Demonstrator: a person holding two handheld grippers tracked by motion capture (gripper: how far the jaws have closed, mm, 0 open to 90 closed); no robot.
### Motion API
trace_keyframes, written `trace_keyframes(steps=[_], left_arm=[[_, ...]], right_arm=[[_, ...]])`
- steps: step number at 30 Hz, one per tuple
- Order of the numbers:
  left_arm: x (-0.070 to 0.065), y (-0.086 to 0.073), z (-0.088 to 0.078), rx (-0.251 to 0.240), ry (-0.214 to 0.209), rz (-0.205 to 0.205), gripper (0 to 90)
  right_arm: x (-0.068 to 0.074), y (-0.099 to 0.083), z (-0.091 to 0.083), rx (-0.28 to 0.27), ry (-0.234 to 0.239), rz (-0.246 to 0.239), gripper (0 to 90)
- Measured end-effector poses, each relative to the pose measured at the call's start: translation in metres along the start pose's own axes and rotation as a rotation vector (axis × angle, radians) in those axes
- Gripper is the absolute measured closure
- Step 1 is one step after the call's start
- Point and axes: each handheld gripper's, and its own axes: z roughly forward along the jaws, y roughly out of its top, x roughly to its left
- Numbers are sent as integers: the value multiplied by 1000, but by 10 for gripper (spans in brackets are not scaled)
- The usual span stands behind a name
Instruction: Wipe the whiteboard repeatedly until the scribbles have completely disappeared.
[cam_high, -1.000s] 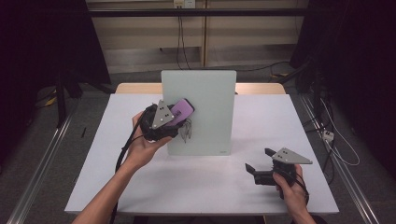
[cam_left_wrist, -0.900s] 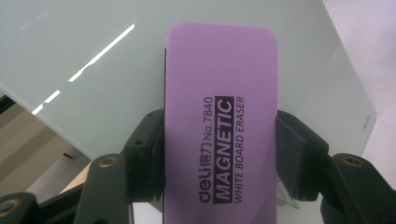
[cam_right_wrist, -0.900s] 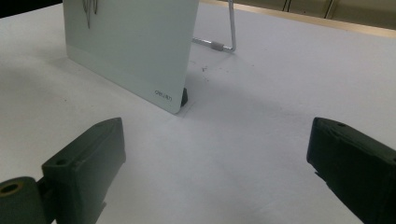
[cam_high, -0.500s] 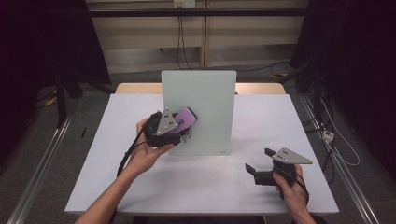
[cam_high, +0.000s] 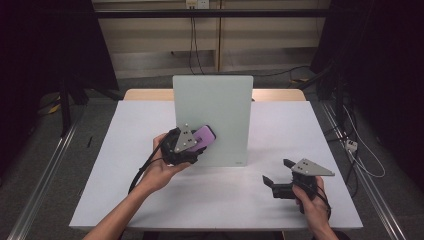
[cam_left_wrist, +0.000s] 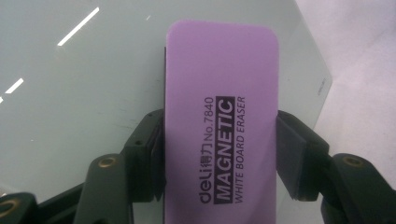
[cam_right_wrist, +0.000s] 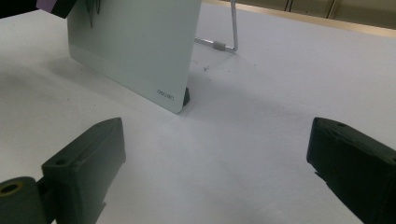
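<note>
A pale glass whiteboard (cam_high: 220, 112) stands upright on its wire stand (cam_right_wrist: 232, 32) in the middle of the white table (cam_high: 125, 190). My left gripper (cam_high: 192, 145) is shut on a purple magnetic whiteboard eraser (cam_left_wrist: 224, 126), which lies flat against the board's lower left part (cam_left_wrist: 70, 107). The eraser (cam_high: 205, 135) pokes out past the grey plate in the high view. My right gripper (cam_high: 276, 176) rests low at the table's front right, open, with bare table between its jaws (cam_right_wrist: 215, 154). The board's lower corner (cam_right_wrist: 168, 95) lies ahead of it.
A wooden table edge (cam_high: 150, 94) shows behind the white top. Cables run along the floor at the right (cam_high: 360, 155) and a metal rail lies at the left (cam_high: 45, 185). Dark curtains flank both sides.
My left gripper has slid the eraser down the board's left part, toward the table. The right gripper has stayed where it was.
</note>
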Motion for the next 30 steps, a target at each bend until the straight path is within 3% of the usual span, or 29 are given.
trace_keyframes(steps=[5,10,21,30], left_arm=[[4,0,-1,1,-24,-15,409],[10,2,-5,-16,-22,-37,409],[37,7,-26,-82,42,-90,410],[30,4,-21,-58,27,-78,409]], right_arm=[[0,0,0,0,-1,0,44],[0,0,-1,2,-2,2,44],[0,-1,-1,-1,-4,3,44],[0,-1,-1,1,-3,0,44]])
